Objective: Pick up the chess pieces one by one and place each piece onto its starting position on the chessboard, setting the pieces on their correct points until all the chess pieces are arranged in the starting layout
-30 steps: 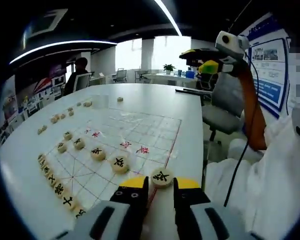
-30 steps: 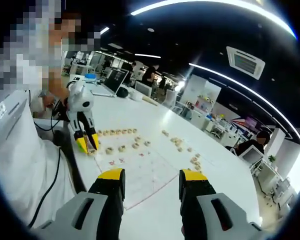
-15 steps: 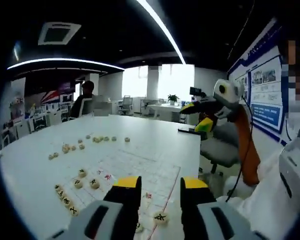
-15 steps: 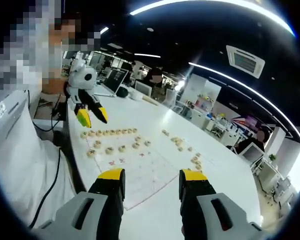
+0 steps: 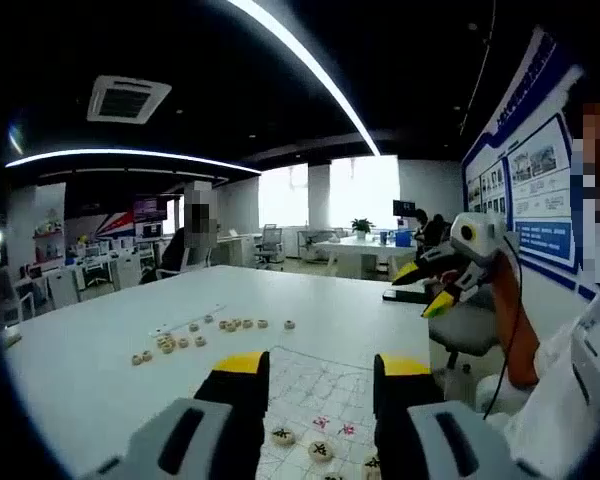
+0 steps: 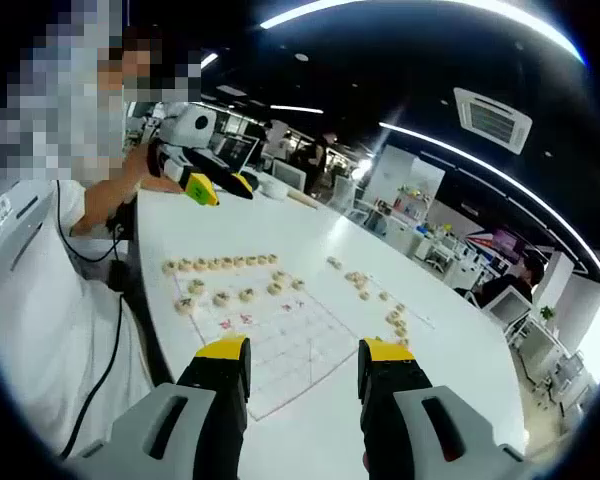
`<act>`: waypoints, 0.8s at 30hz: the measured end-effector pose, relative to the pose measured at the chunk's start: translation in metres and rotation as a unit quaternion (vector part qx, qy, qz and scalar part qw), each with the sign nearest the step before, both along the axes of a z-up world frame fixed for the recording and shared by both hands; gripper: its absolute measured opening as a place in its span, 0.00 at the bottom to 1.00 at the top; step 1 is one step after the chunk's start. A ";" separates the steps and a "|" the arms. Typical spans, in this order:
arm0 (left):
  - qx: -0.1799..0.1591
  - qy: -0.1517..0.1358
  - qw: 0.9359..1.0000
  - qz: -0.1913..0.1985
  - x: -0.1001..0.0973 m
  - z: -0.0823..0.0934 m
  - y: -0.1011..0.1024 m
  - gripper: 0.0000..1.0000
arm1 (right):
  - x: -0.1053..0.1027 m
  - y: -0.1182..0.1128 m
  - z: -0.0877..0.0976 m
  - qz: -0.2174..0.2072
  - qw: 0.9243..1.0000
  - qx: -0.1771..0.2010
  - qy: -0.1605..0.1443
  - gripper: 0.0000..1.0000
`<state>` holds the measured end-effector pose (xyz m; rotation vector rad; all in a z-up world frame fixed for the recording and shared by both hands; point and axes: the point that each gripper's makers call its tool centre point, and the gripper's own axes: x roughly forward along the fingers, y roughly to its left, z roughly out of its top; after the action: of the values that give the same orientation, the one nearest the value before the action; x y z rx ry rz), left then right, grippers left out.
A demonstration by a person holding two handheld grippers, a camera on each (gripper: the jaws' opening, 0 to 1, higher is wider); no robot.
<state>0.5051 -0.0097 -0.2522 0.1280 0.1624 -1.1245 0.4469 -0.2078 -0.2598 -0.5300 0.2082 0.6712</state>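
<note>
The paper chessboard lies on the white table. A row of round wooden pieces lines its near-left edge, and several more pieces stand one line in. In the left gripper view the chessboard runs under my left gripper, which is open and holds nothing; three placed pieces show low between its jaws. The right gripper view has the left gripper raised above the table's left end in a person's hand. My right gripper hangs open over the board's near edge, also seen as the right gripper.
Loose pieces lie scattered beyond the board, and in the right gripper view the loose pieces sit past its far side. A laptop rests at the table's far left. A chair stands by the table edge.
My left gripper let go of the piece at the board's edge and lifted up and away, so its view now tilts toward the room. The right gripper has stayed put.
</note>
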 end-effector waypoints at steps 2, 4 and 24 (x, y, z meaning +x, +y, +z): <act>-0.008 0.000 1.000 0.015 0.009 -0.003 0.010 0.40 | 0.001 0.000 -0.002 -0.001 1.000 0.001 0.002 0.44; -0.013 0.000 1.000 0.017 0.009 -0.005 0.020 0.40 | 0.002 0.000 -0.005 -0.002 1.000 0.001 0.006 0.44; -0.059 0.004 0.998 -0.002 -0.005 0.014 0.061 0.38 | 0.092 0.025 -0.013 -0.041 0.986 0.160 0.004 0.50</act>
<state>0.5005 0.0517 -0.2385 0.0185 0.1033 -1.1356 0.5387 -0.1832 -0.2732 -0.2098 0.1254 0.6115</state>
